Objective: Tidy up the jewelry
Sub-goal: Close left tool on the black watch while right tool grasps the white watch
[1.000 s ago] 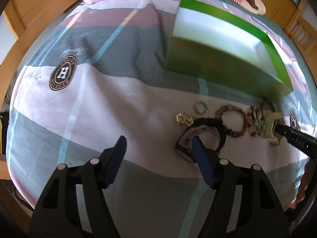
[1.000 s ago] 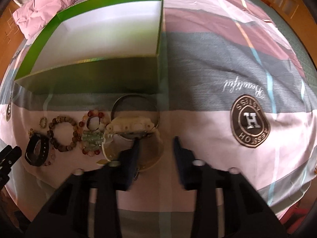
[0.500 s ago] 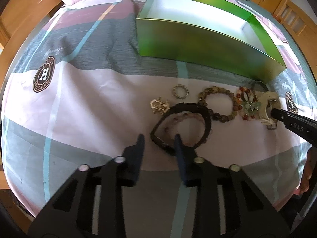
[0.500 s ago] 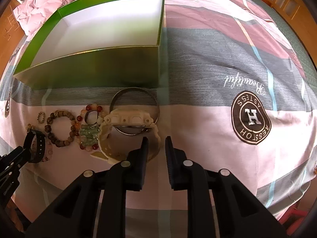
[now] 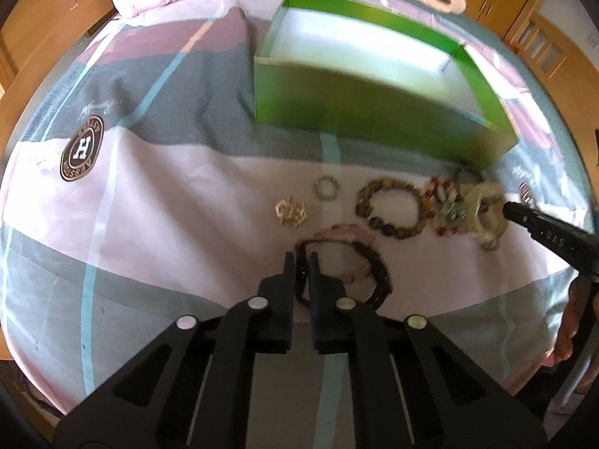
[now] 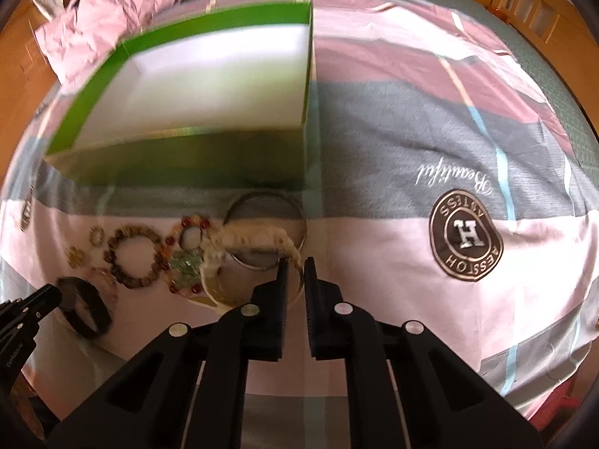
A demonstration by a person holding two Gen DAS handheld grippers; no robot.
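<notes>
My left gripper (image 5: 301, 262) is shut on the near-left side of a black wristband (image 5: 376, 267), which lies over a pink bead bracelet (image 5: 338, 232) on the bedspread. In the right wrist view my right gripper (image 6: 295, 265) has its jaws closing on the strap of a cream watch (image 6: 254, 237), and the strap passes between the fingertips. A silver bangle (image 6: 262, 199) lies under the watch. Beside them are a brown bead bracelet (image 5: 389, 205), a multicoloured bracelet with a green flower (image 6: 183, 262), a small ring (image 5: 326, 187) and a gold charm (image 5: 291, 212). An open green box (image 5: 374, 112) with a white inside stands behind the row.
The striped bedspread (image 6: 468, 131) carries round brown logo patches (image 6: 466, 241). A rumpled pink blanket (image 6: 123, 11) lies at the head end. Wooden furniture (image 5: 539, 37) borders the bed. A hand (image 5: 569, 321) shows at the right edge of the left wrist view.
Both grippers' jaws have come together. The left now pinches the black wristband and the right pinches the cream watch strap. The watch has shifted slightly.
</notes>
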